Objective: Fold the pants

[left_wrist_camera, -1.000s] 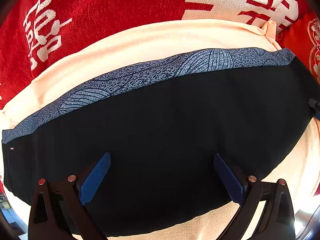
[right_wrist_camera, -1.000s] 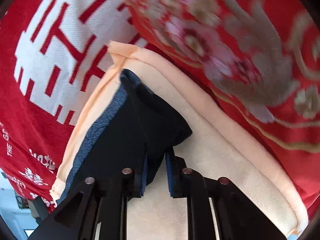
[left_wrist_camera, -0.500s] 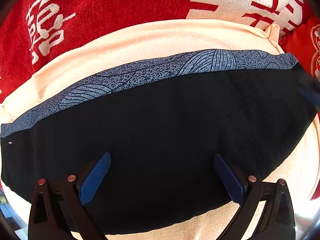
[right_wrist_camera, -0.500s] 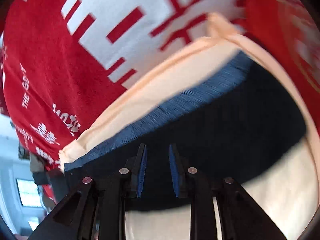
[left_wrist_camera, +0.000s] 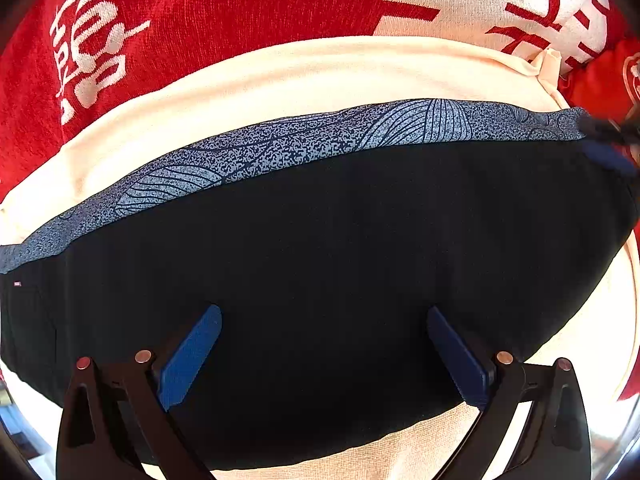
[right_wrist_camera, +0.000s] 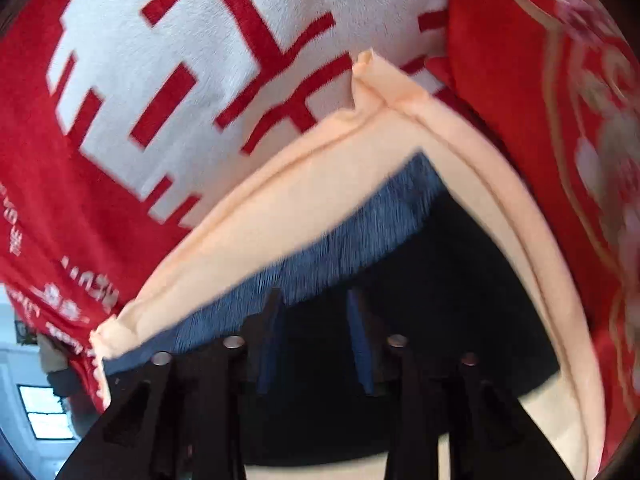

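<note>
Since a second ago the right gripper [right_wrist_camera: 316, 304] has let go of the fold of dark cloth it was pinching and swung across, and its jaws have just been opening; they are now standing partly apart above the pants [left_wrist_camera: 320, 280] with nothing caught between them, though the right wrist view is smeared by motion, so whether the blue pads [right_wrist_camera: 360, 344] are brushing the fabric is hard to say. In the left wrist view little has changed: the left gripper [left_wrist_camera: 324, 316] is pointing down over the pants with its jaws spread wide, its two blue pads well apart and gripping nothing. Those pants are lying flat as a dark, folded block on a cream cloth [left_wrist_camera: 280, 80], which is showing as a pale border around them. Along their far edge is running a blue-grey patterned band [left_wrist_camera: 304, 148] with a leaf-like line print. Under the cream cloth, a red blanket [left_wrist_camera: 240, 4] with large white characters is spreading out, and a second red fabric [right_wrist_camera: 560, 120] with pale floral and gold line patterns is lying beside the cream cloth's right edge.
</note>
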Available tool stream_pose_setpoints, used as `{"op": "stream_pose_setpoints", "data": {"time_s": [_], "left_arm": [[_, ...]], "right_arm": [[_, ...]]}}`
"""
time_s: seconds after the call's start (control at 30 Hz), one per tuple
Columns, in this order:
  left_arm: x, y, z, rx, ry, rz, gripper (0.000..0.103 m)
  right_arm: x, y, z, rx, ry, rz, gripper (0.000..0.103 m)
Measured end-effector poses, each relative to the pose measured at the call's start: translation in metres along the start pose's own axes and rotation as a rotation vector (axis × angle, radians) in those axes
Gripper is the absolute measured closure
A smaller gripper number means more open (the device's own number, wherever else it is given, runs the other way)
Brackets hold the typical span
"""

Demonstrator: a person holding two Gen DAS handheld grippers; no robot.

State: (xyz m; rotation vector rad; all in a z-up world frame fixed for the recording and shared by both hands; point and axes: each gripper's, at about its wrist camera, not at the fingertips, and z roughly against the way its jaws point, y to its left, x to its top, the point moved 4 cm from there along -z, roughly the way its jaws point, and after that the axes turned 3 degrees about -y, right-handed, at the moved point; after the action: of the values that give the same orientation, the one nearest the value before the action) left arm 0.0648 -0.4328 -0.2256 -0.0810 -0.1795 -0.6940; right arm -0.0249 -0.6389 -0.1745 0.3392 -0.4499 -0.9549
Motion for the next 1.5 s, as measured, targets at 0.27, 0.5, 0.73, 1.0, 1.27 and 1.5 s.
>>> {"op": "stream_pose_setpoints", "data": {"time_s": [0.27, 0.5, 0.73, 1.0, 1.27, 1.5], "left_arm": [[0.001, 0.004, -0.003, 0.004, 0.011, -0.001, 0.0], [0.004, 0.003, -0.006, 0.02, 0.028, 0.014, 0.0], [0.008, 0.004, -0.009, 0.042, 0.061, 0.051, 0.0], [0.017, -0.008, -0.001, 0.056, 0.028, 0.045, 0.0], [0.017, -0.008, -0.018, 0.045, 0.035, 0.053, 0.0], [0.033, -0.003, 0.001, -0.008, -0.003, 0.064, 0.031]], "right_arm": [[-0.084, -0.037, 0.014, 0.123, 0.079, -0.217, 0.057], [-0.09, -0.052, 0.015, 0.145, 0.052, -0.276, 0.057], [-0.088, -0.063, 0.02, 0.176, 0.018, -0.314, 0.057], [-0.072, -0.083, 0.023, 0.194, -0.112, -0.391, 0.057], [-0.029, -0.092, 0.004, 0.298, -0.198, -0.503, 0.057], [-0.016, -0.056, 0.037, 0.242, -0.167, -0.296, 0.088]]}}
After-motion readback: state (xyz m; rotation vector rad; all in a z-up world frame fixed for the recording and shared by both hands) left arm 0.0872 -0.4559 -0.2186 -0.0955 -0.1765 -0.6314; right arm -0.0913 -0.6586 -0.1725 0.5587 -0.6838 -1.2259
